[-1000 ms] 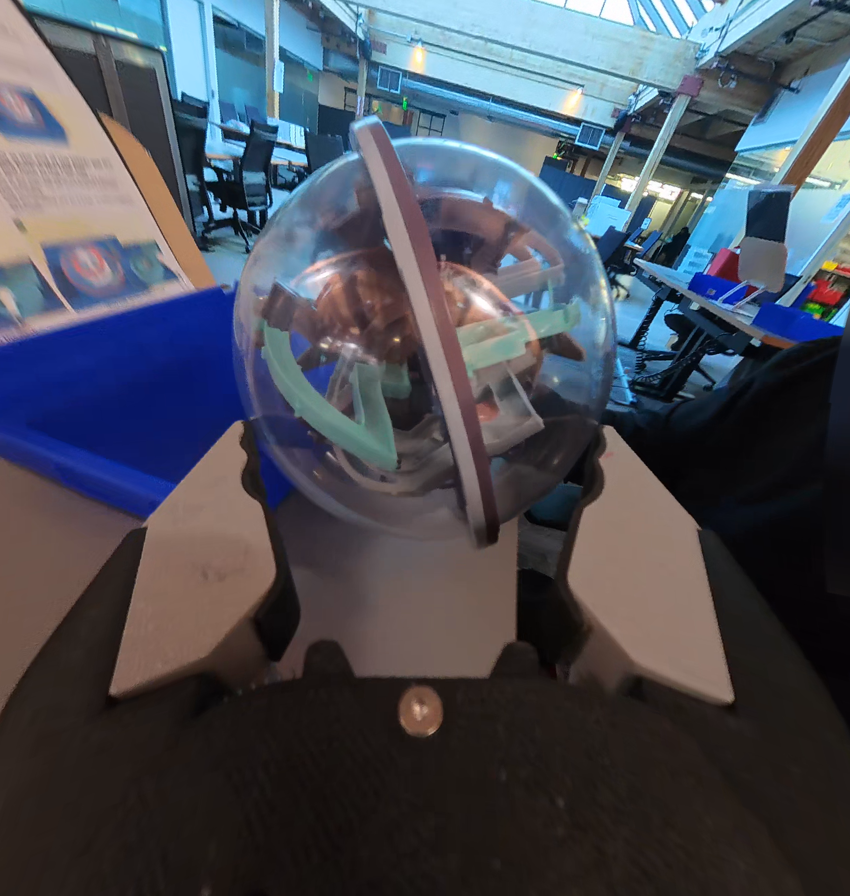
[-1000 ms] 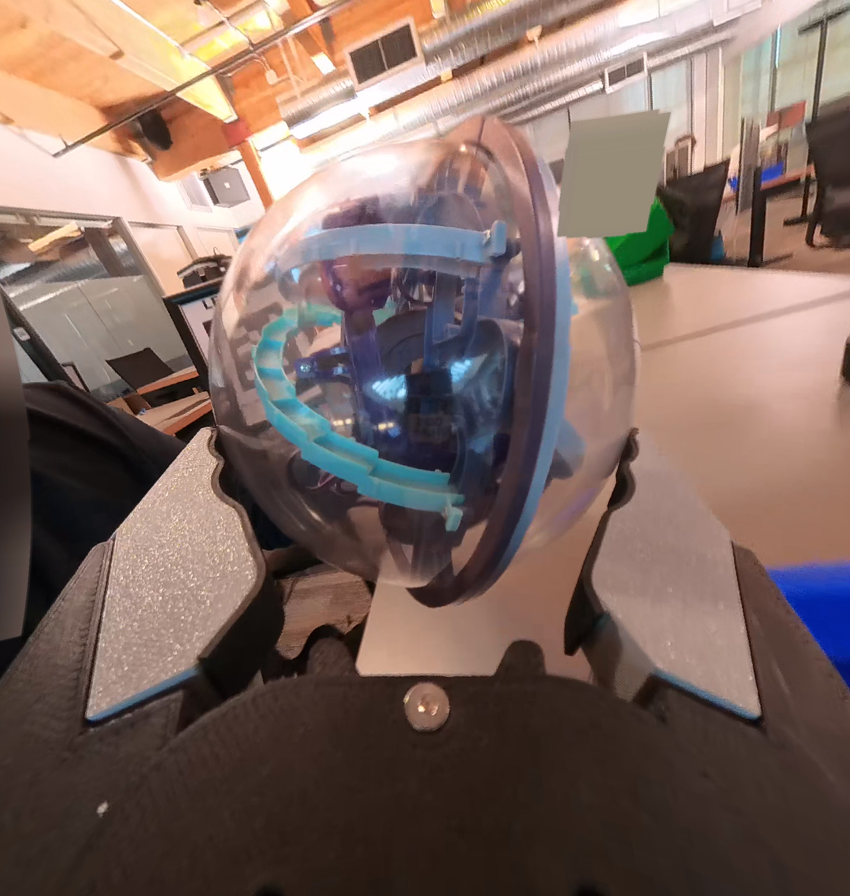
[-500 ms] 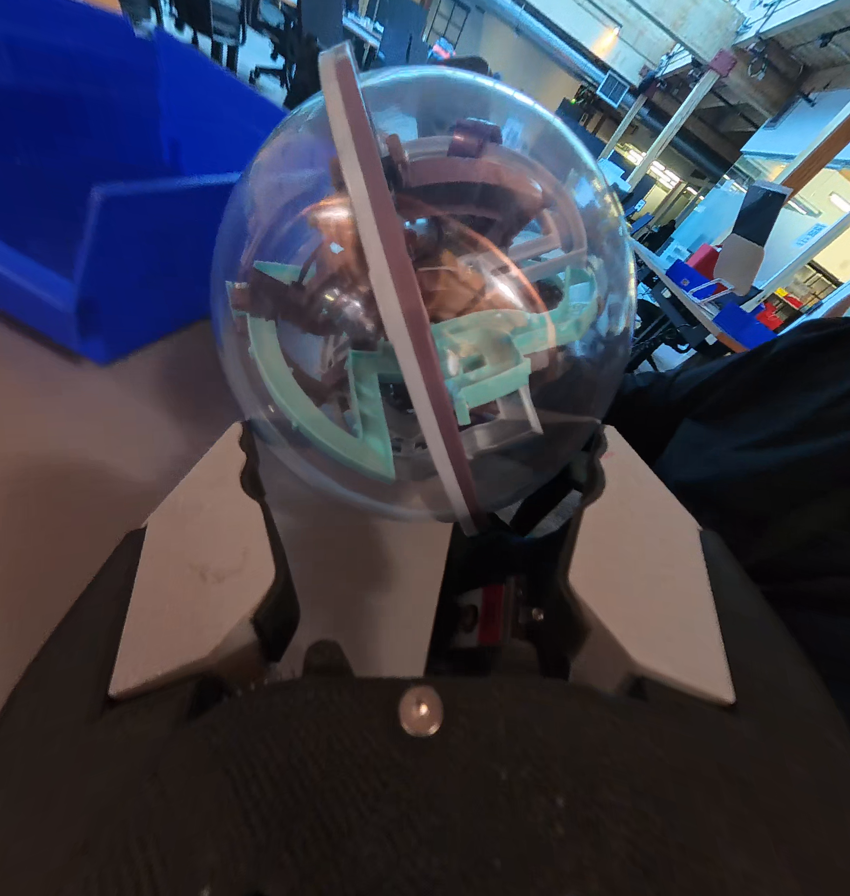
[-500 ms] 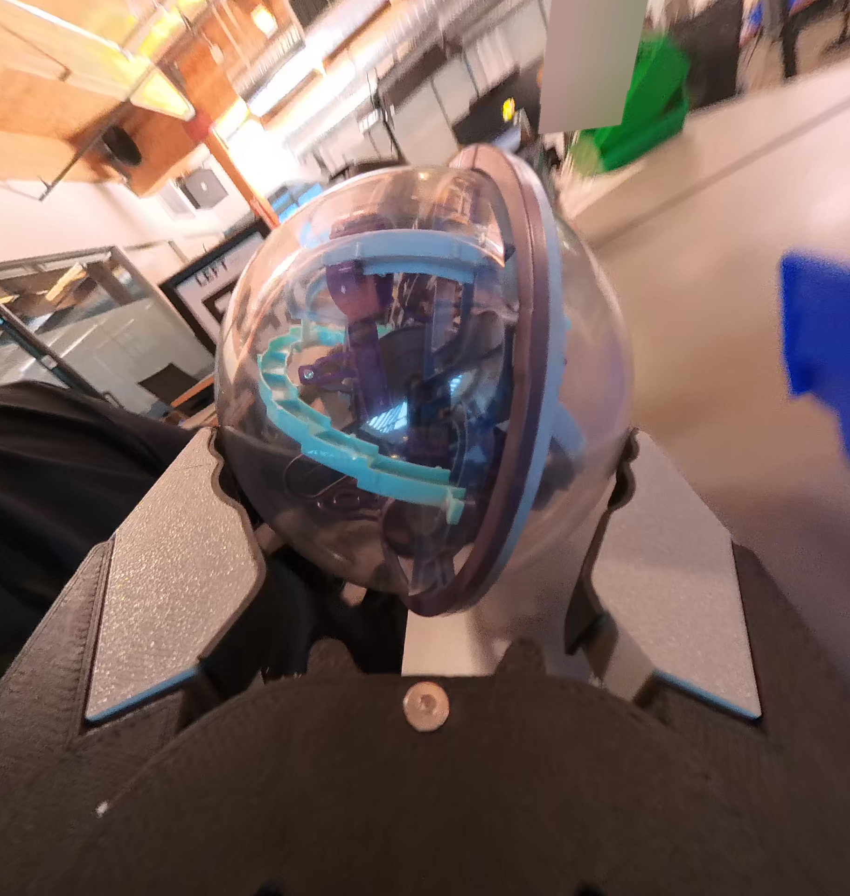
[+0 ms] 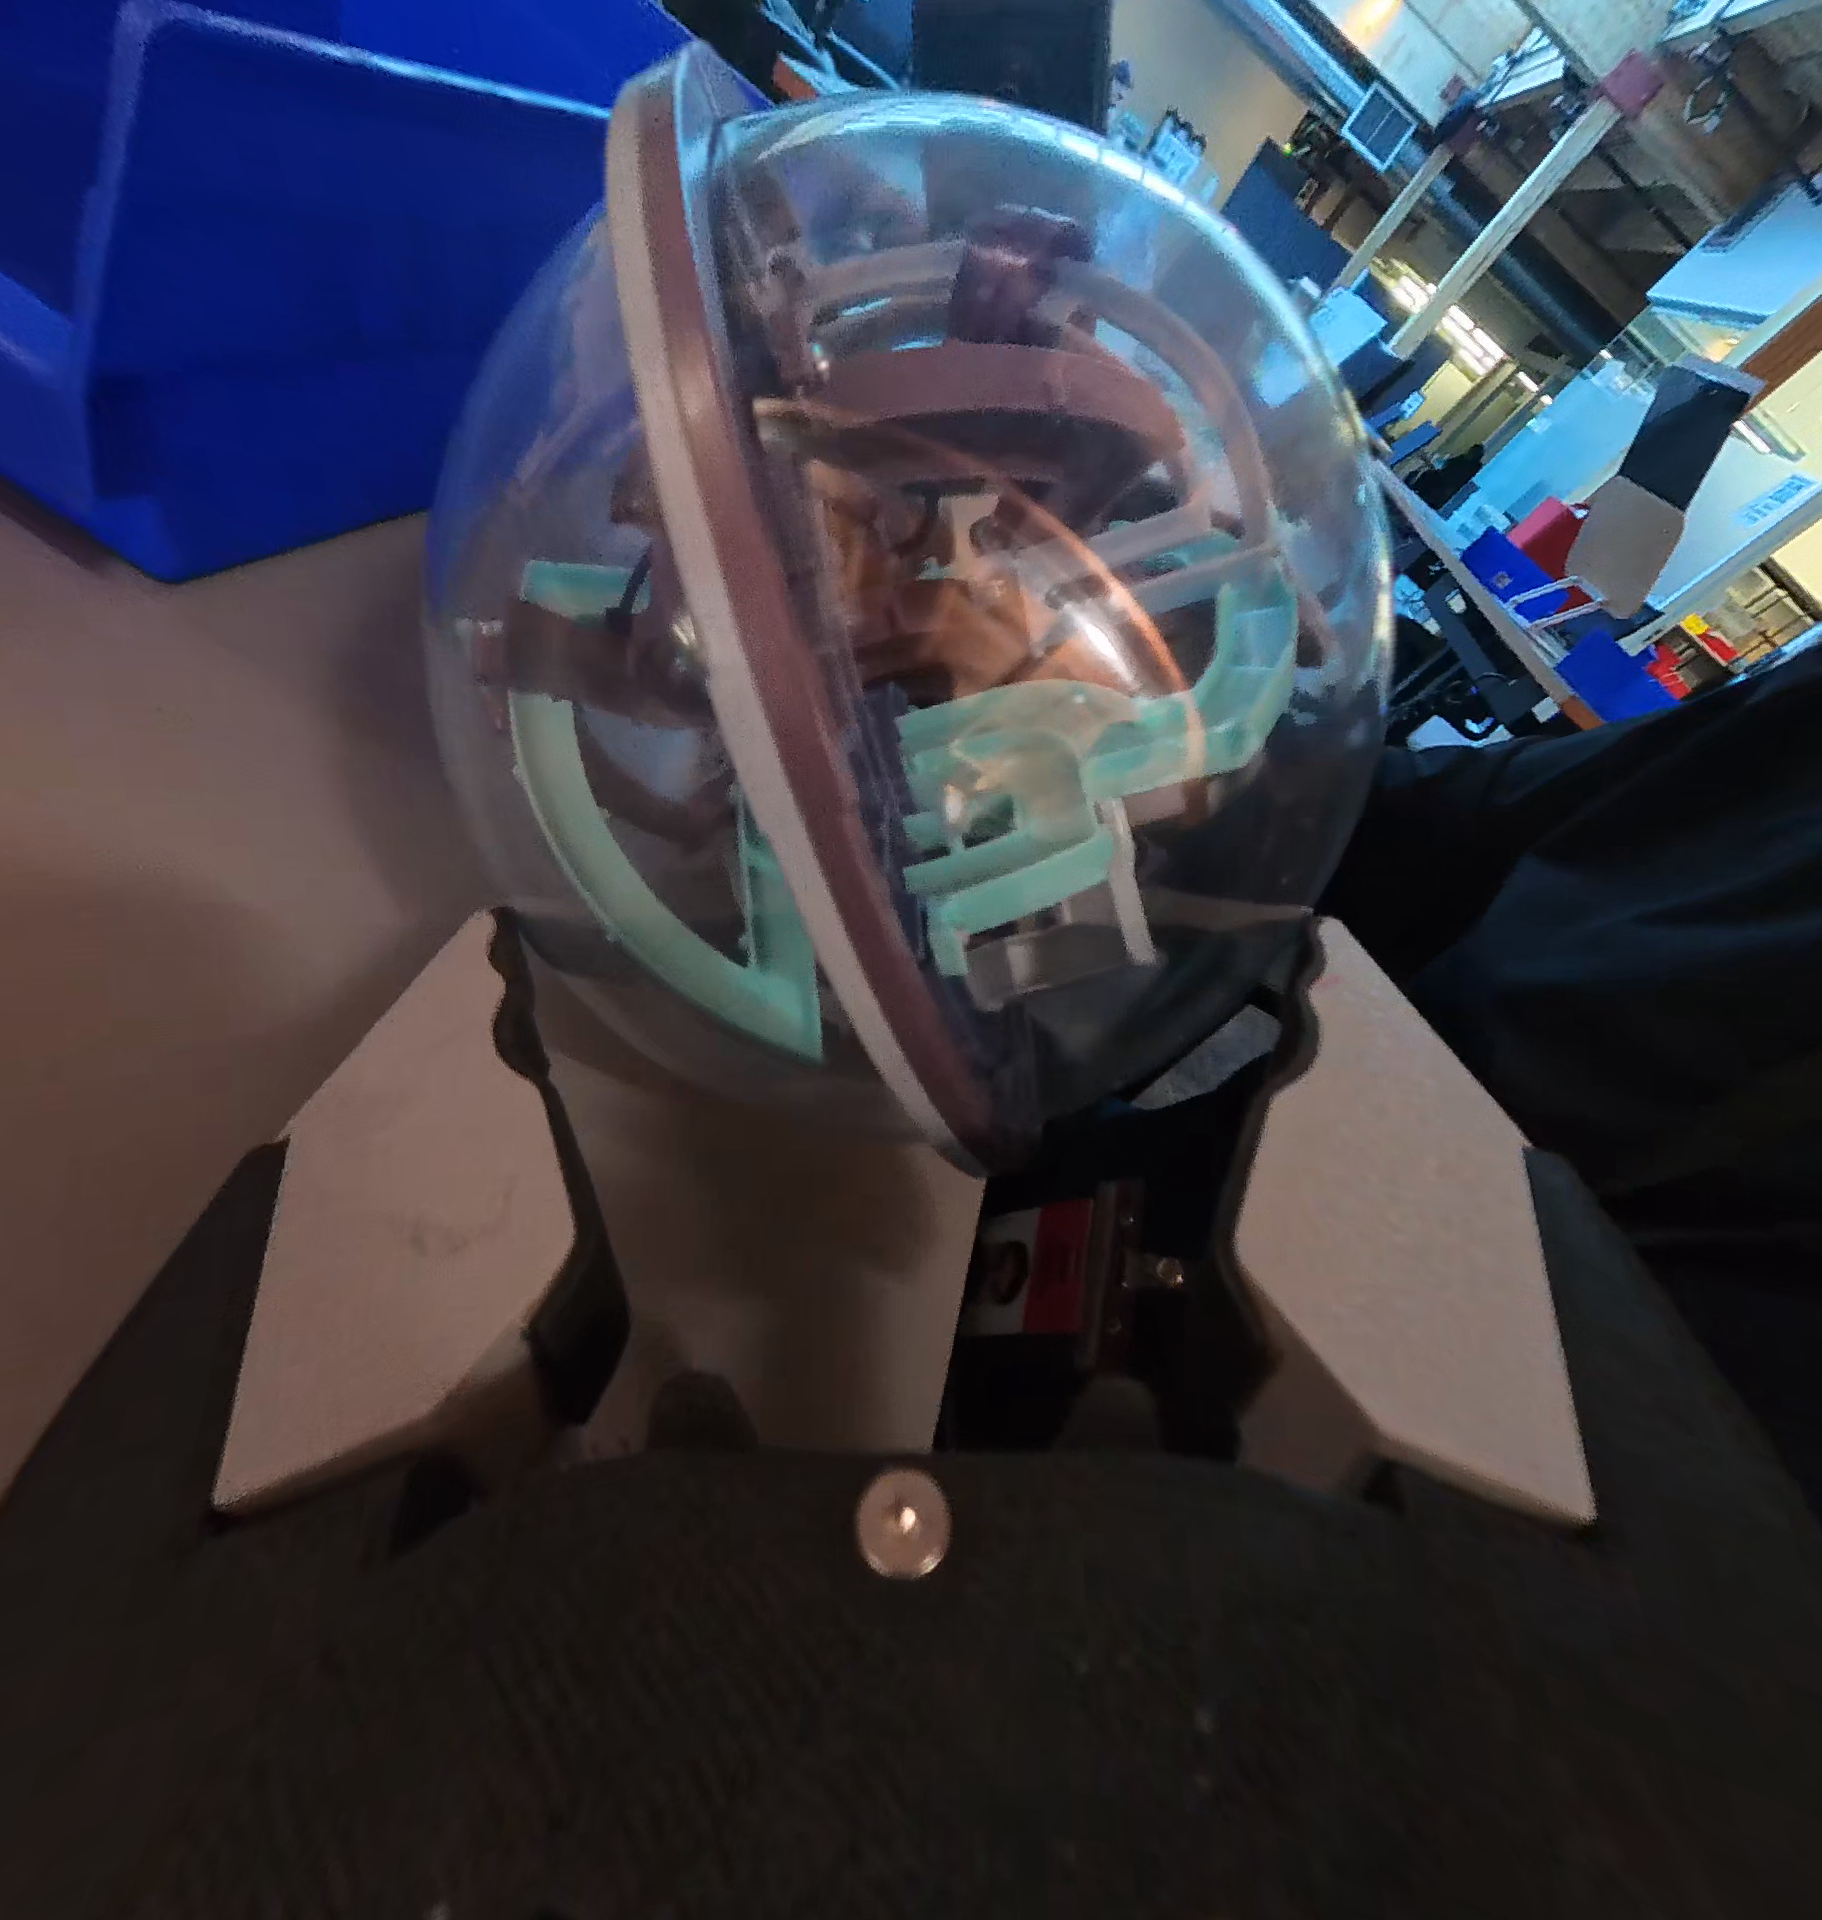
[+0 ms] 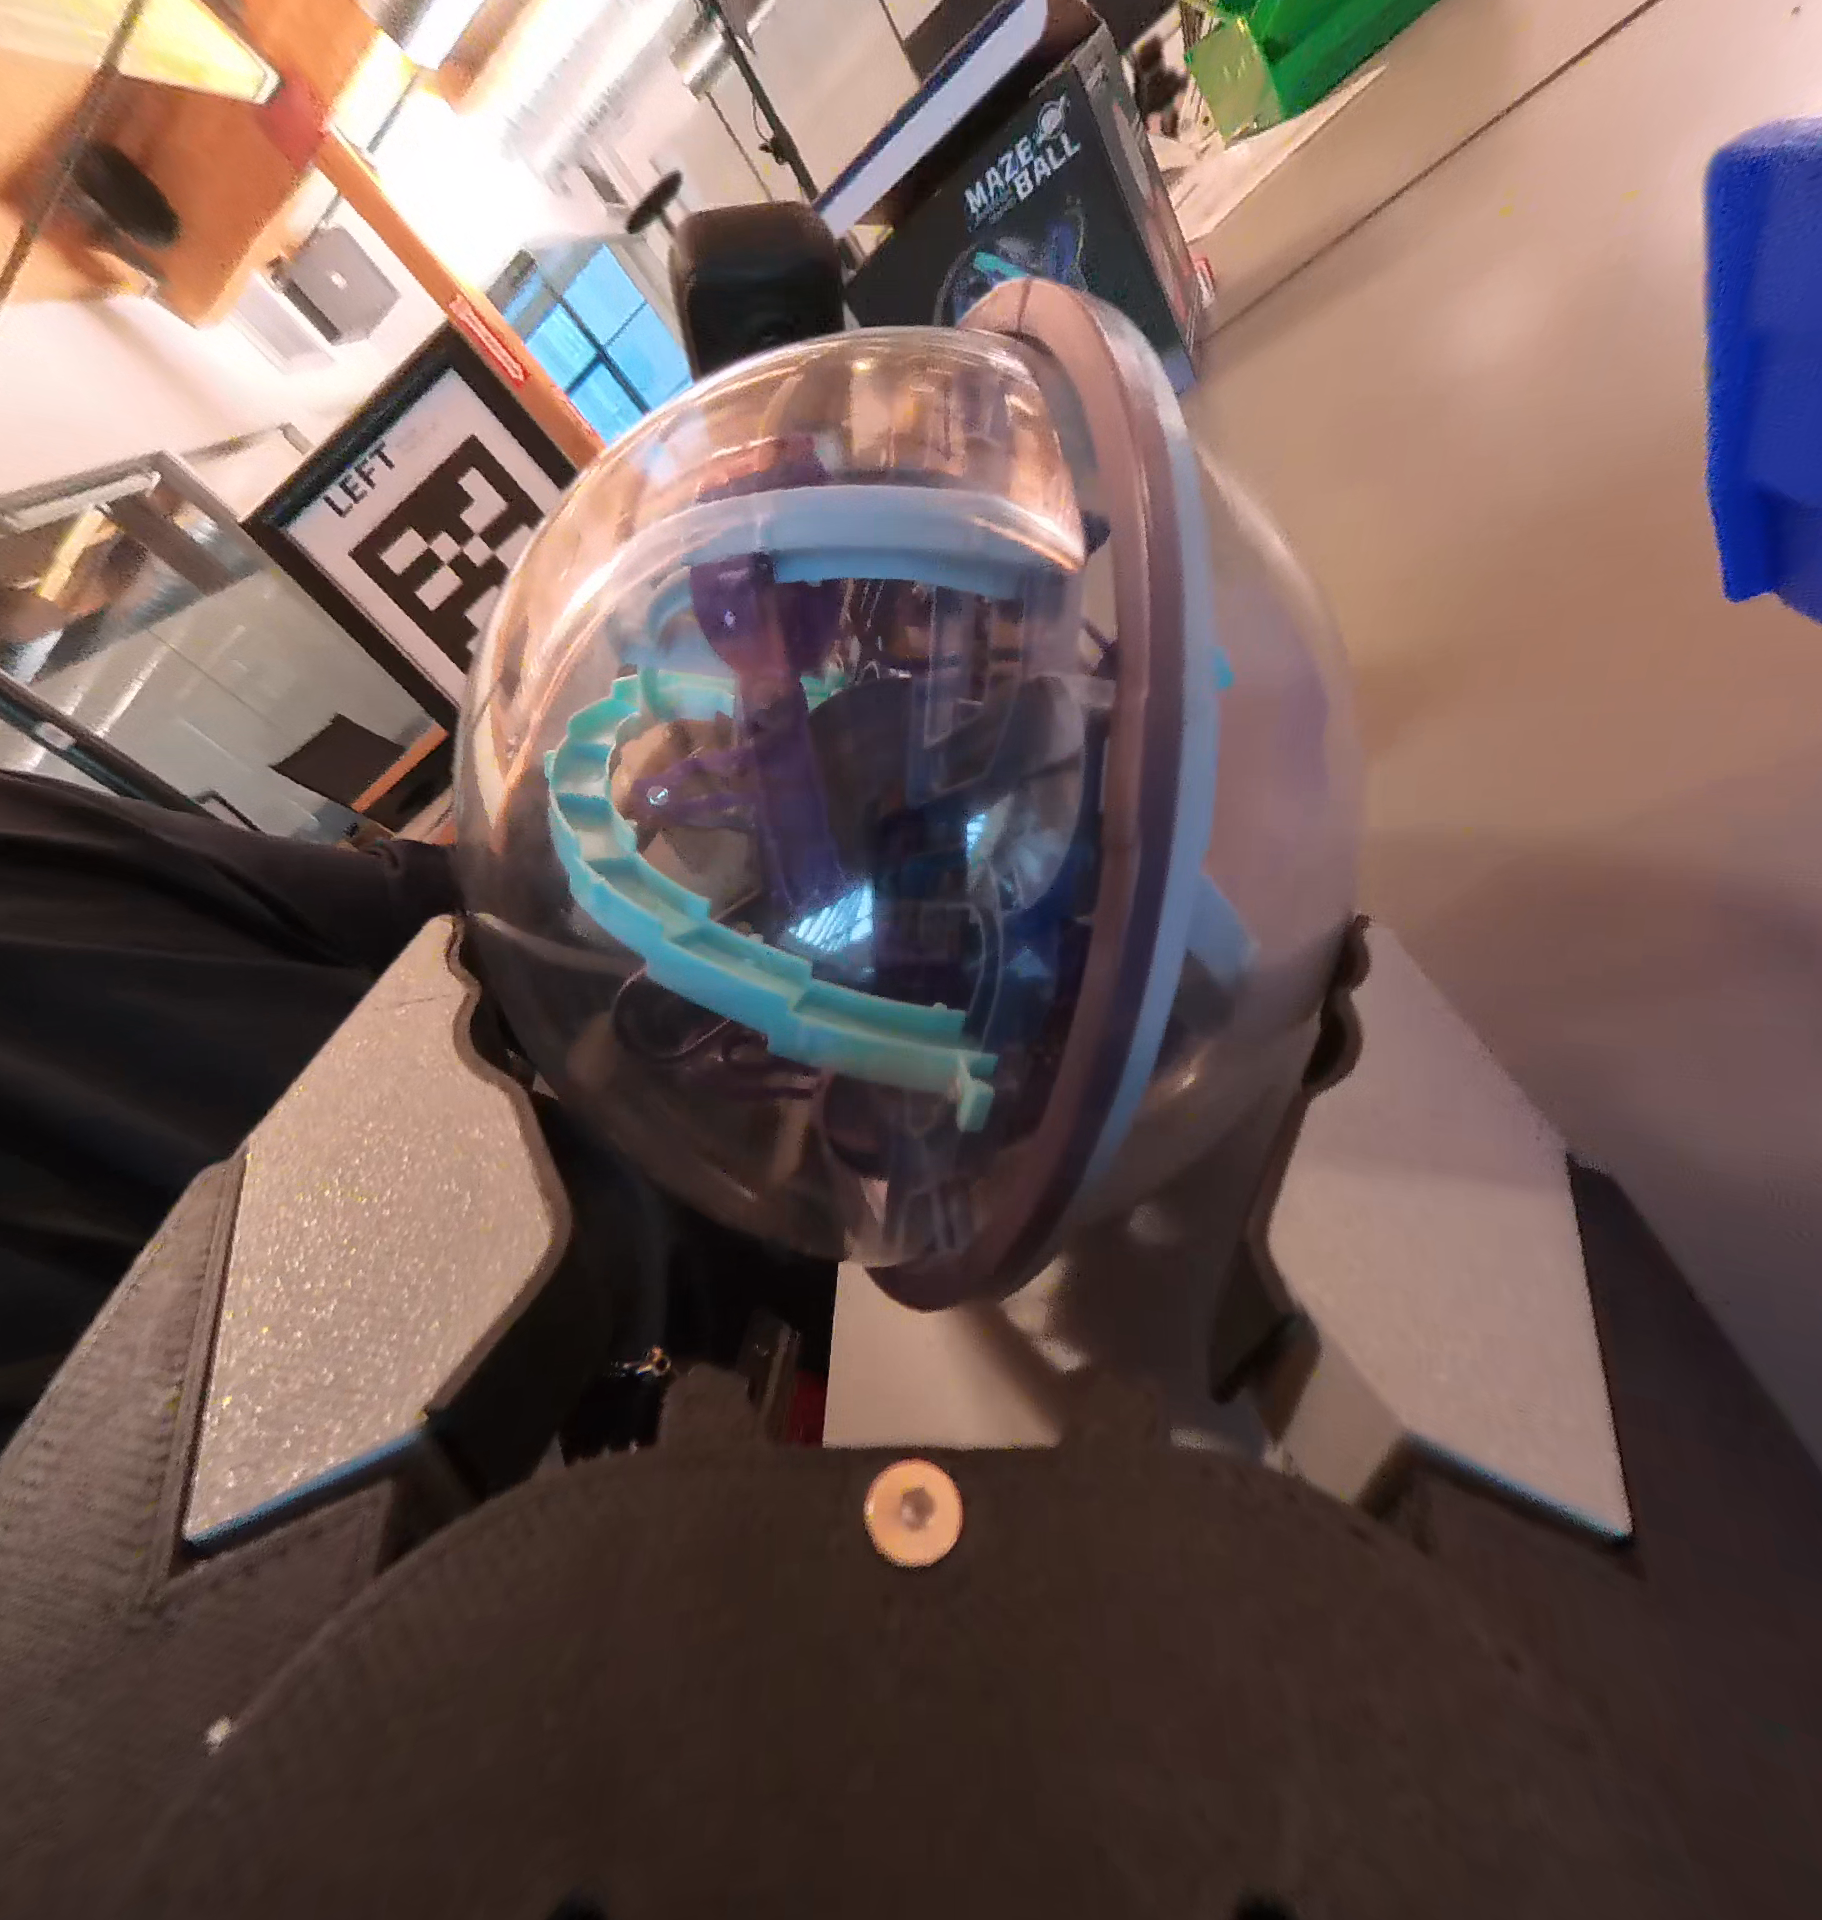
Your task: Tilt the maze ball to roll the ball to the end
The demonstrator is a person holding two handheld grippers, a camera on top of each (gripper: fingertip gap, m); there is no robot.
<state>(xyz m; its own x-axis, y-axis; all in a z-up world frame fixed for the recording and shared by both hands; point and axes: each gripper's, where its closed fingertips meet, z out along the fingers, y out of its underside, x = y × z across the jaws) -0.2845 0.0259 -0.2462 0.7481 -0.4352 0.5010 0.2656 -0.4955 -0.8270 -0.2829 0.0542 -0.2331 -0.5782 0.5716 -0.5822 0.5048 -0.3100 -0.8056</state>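
maze ball (image 5: 1042, 436): a clear, glossy plastic shell is seen, with highlights caught on it; matt mint and brown plastic tracks are enclosed.
seam ring (image 6: 1146, 831): smooth, dull purple plastic, edged in pale blue.
fingers (image 5: 398, 1226): flat grey faces, matt and faintly speckled; black wavy rubber-like pads are pressed on the shell.
gripper body (image 6: 886, 1714): black, ribbed, rough-textured plastic; one shiny metal screw is set in it.
bin (image 5: 263, 260): smooth blue plastic with a slight sheen.
desk (image 5: 107, 831): a smooth, matt beige top.

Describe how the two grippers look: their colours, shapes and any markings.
Both grippers, the left gripper and the right gripper, have a black textured body with one silver screw, and two flat, pale grey, angular fingers with wavy black pads. The right fingers look speckled, with thin blue lower edges. A dark sleeve shows beside them.
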